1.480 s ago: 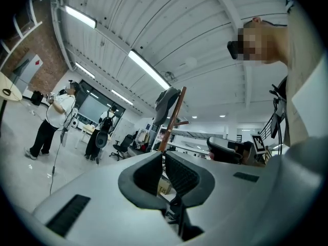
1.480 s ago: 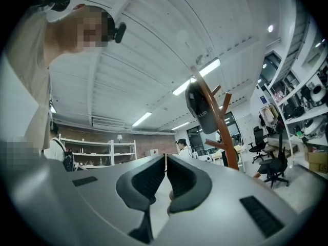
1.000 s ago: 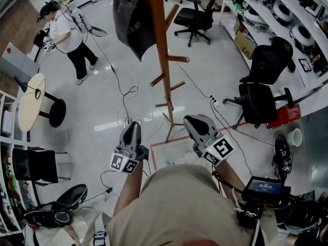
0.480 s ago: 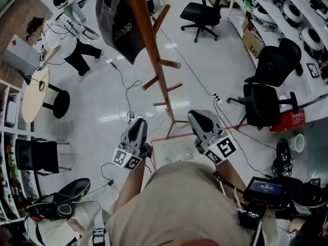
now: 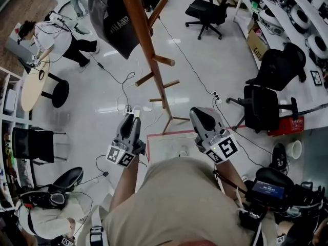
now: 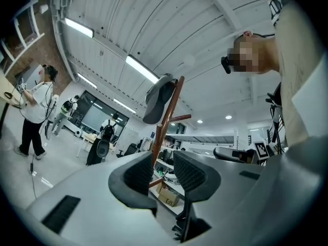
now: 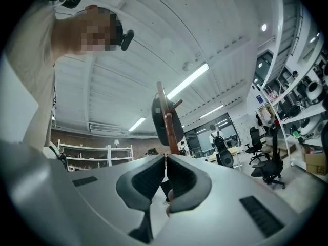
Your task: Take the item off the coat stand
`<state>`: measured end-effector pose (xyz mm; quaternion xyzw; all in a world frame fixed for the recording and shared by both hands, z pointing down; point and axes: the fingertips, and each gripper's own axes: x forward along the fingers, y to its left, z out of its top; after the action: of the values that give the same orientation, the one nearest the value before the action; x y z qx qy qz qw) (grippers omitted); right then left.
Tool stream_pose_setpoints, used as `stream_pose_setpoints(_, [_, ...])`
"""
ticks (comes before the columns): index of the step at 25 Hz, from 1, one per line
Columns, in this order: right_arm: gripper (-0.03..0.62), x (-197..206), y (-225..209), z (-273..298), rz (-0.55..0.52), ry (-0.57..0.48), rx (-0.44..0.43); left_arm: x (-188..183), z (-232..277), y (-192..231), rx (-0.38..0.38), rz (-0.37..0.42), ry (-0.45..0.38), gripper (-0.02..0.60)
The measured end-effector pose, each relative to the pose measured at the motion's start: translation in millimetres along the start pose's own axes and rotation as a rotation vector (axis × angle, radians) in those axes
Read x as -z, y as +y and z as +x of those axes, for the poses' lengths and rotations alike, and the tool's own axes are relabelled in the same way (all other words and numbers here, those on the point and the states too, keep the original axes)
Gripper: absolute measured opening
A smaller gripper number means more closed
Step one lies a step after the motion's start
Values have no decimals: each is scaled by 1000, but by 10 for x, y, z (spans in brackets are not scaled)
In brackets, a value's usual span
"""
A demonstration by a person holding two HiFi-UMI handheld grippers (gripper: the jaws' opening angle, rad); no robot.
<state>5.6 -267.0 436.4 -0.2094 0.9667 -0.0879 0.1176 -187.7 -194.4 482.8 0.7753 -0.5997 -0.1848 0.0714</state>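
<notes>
Glossy pale floor (image 5: 225, 60), black office chairs (image 5: 207, 10), round table (image 5: 31, 88), ceiling strip lights (image 6: 141, 69).

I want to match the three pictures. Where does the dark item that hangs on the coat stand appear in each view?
Head view: the dark item is at the upper left, hanging left of the pole.
Left gripper view: the dark item is just above the picture's centre, at the top of the pole.
Right gripper view: the dark item is at the centre, behind the pole.
Shared landmark: the wooden pole of the stand.
</notes>
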Motion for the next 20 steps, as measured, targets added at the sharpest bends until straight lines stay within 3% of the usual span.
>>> stream_pose_setpoints(6, [20, 57, -32, 58, 12, 10, -1, 56, -10, 4, -13, -12, 8, 114])
stream_pose_setpoints(12, [20, 111, -40, 346, 16, 17, 9, -119, 82, 256, -7, 7, -15, 114])
stream_pose_setpoints(16, [20, 23, -25, 570, 6, 12, 20, -277, 263, 434, 16, 9, -18, 114])
stream_pose_setpoints(20, [20, -37, -76, 744, -10, 9, 56, -452, 506, 564, 59, 61, -22, 114])
